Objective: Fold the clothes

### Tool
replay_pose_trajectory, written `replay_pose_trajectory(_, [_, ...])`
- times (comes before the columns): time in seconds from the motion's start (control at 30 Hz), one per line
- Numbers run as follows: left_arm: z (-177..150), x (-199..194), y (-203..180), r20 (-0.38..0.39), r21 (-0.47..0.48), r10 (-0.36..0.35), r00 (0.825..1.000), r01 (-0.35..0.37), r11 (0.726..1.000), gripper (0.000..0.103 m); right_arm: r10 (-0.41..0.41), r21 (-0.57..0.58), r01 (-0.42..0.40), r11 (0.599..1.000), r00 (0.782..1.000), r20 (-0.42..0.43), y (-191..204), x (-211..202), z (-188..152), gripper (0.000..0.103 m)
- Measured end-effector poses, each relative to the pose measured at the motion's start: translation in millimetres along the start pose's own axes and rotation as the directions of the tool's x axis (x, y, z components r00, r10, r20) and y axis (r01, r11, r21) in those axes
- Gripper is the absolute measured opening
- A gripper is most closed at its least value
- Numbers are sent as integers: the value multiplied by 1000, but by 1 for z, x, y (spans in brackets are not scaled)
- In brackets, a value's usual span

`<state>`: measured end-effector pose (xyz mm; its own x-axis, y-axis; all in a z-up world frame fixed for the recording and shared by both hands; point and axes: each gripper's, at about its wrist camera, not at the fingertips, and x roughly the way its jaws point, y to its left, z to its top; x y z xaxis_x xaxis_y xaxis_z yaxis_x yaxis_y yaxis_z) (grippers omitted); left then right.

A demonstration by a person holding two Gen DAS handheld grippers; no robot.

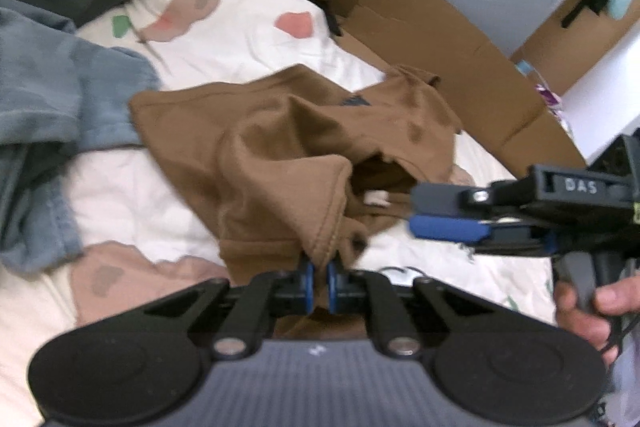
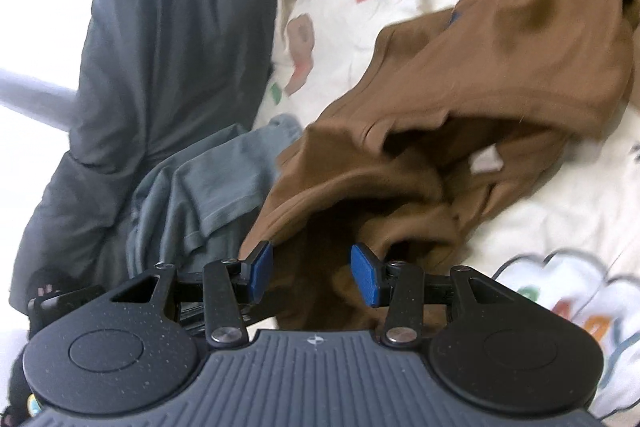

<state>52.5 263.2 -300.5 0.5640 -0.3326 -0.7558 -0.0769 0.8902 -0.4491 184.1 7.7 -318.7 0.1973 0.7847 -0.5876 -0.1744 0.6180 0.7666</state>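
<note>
Crumpled in a heap near the middle of the white patterned bed cover (image 1: pixel 240 27), towards the edge where the cardboard (image 1: pixel 440 39) stands: the brown top (image 1: pixel 280 131), bunched and not laid flat, one opening gaping towards the right side. Beside it, towards the opposite edge of the cover, a blue-grey garment (image 1: pixel 48 99), touching or just overlapping the brown cloth in the right wrist view.

Left gripper (image 1: pixel 319 267): pads pressed together on a raised fold of the brown top's stitched edge, cloth tenting up from the grip. Right gripper (image 2: pixel 312 271): blue pads well apart, poised at the mouth of the opening with brown cloth between and beneath them, nothing pinched.

Judging from this, a matter of getting a second hold so as to lift and spread the top flat.

- Pinch the stitched edge itself, not a loose bunch, and only one layer if the opening allows; hard to tell through the blur how many layers lie between the pads.
- Close fully before pulling, else slipping out is likely.
- Hold the left grip firm and level with the right, then draw apart until the edge runs straight.
- Steer clear of the blue-grey garment so as not to drag it along.
- Lay down on bare cover, away from the cardboard edge.
</note>
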Motion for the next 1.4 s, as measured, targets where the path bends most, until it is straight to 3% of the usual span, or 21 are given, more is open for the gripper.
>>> replay_pose_trajectory(0.17, [-8,7,-8,-13,-68,-62,998,61,996,7,63,17,-63,998,998,-19,1,0,-13,51])
replay_pose_trajectory(0.43, [-16,14,-28,-31,-21,-93,995,92,996,7,38,-13,-39,999,998,-41,2,7,-15,50])
replay_pose_trajectory(0.57, [-19,13,-33,-29,-7,-83,996,83,997,7,13,-50,-17,999,997,-70,9,14,-15,38])
replay_pose_trajectory(0.6, [-20,12,-33,-33,-3,-80,996,80,997,7,-2,-63,-3,998,997,-78,10,15,-16,27])
replay_pose_trajectory(0.7, [-23,12,-33,-53,-17,-81,995,80,997,7,-34,-81,25,996,994,-104,9,16,-15,10])
replay_pose_trajectory(0.8, [-24,12,-37,-76,-18,-93,993,91,996,8,-65,-104,53,993,991,-113,8,9,-14,4])
replay_pose_trajectory(0.93, [-25,10,-48,-100,6,-117,988,118,993,21,-120,-104,109,989,987,-107,1,-9,-7,2])
replay_pose_trajectory(1.03, [-23,7,-50,-105,3,-110,988,111,994,41,-162,-111,150,982,981,-109,-7,-24,1,2])
replay_pose_trajectory(1.13, [-20,5,-48,-102,6,-97,990,98,995,53,-210,-137,193,971,970,-119,-14,-39,8,2])
replay_pose_trajectory(1.4, [-5,13,-39,-116,3,-40,993,41,999,66,-300,-147,276,950,936,-184,-30,-77,24,1])
